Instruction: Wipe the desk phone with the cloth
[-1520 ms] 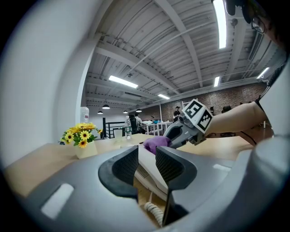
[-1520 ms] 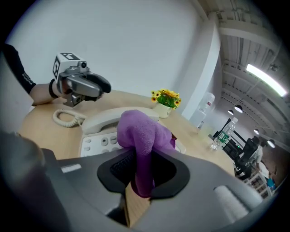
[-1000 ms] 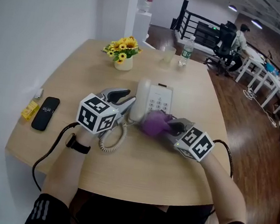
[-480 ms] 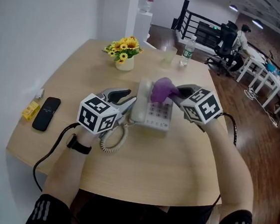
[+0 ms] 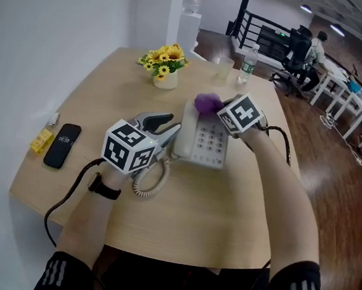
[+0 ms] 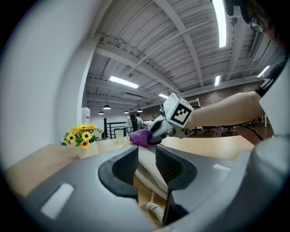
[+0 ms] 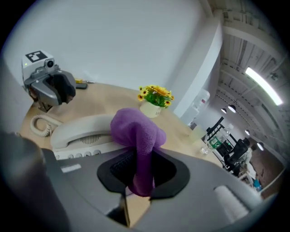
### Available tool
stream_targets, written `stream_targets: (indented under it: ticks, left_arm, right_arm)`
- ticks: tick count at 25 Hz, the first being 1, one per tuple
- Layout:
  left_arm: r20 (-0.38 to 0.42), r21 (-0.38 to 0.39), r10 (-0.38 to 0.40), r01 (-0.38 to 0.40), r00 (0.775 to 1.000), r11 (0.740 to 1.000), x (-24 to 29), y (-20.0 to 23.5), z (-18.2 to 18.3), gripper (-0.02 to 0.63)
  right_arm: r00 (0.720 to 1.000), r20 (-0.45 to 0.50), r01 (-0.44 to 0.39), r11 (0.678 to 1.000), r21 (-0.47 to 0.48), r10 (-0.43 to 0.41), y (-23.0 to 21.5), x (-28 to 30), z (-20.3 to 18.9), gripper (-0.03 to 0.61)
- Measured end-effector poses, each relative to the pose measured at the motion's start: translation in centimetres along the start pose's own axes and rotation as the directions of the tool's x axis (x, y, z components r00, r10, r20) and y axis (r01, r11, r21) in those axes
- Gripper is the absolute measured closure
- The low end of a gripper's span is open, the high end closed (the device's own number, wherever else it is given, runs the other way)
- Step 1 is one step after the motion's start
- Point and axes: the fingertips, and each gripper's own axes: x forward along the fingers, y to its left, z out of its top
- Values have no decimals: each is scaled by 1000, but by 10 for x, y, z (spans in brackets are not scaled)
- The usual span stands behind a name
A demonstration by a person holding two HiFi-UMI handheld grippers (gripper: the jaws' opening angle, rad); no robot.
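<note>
A white desk phone (image 5: 207,141) lies mid-table, its handset (image 5: 184,130) in the cradle on its left side. My right gripper (image 5: 215,106) is shut on a purple cloth (image 5: 206,102), which it presses to the phone's far top end. In the right gripper view the cloth (image 7: 136,131) bulges out of the jaws above the handset (image 7: 81,131). My left gripper (image 5: 169,131) stays at the handset's left side, its jaws a narrow gap apart. In the left gripper view nothing sits between those jaws (image 6: 146,156); the phone's side (image 6: 147,174) shows through the gap.
The coiled cord (image 5: 147,183) lies by the left gripper. A flower pot (image 5: 164,67), a cup (image 5: 223,67) and a water bottle (image 5: 248,59) stand at the table's far end. A mobile phone (image 5: 63,145) and a yellow item (image 5: 42,139) lie near the left edge.
My right gripper has carried the cloth from the phone's near right corner across the keypad to its far top end. The left gripper has not moved.
</note>
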Motion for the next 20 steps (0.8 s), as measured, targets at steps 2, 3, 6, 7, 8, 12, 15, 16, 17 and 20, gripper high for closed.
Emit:
stream_targets:
  ticks: [2,3,6,7,8,12,15,16,17,20]
  left_arm:
    - [5,0,-3,3,1000,1000,0,0,2,500]
    - [7,1,-4,4,1000,1000,1,0,3,500]
    - [6,4,-4,4,1000,1000,0,-1,3,500]
    - [5,4,-3,3,1000,1000,-1,-2,3,500]
    - [5,4,-2,2,1000,1000,-1,-2,2,500]
    - [6,4,-4,4,1000,1000,-1,-3,3,500]
    - [7,5,-8,8,1000,1000,0,-3,3,500]
    - [6,5,-9,9,1000,1000,0,-4,2,500]
    - [4,7,-11,11,1000,1000,0,-5,2,500]
    - [-4,15,-15,15,1000,1000,1,-6,0,500]
  right_arm:
    - [999,-7,-35,999,-30,35,17,1,-7,499]
    - [999,0,-51,998,-46,51,25,-1,-9,499]
    - [994,31,-106,990,-96,109,56,-13,-14,499]
    - [991,38,-125,986,-107,129,66,-18,-17,499]
    - [988,42,-144,983,-117,150,76,-23,-20,500]
    - [969,43,-234,957,-172,245,121,-48,-35,500]
    - [956,43,-275,938,-211,290,152,-65,-48,500]
    - [954,44,-279,935,-221,295,159,-70,-51,500]
    - [953,45,-283,932,-227,300,164,-73,-54,500]
    - [949,42,-294,924,-244,313,173,-79,-58,500]
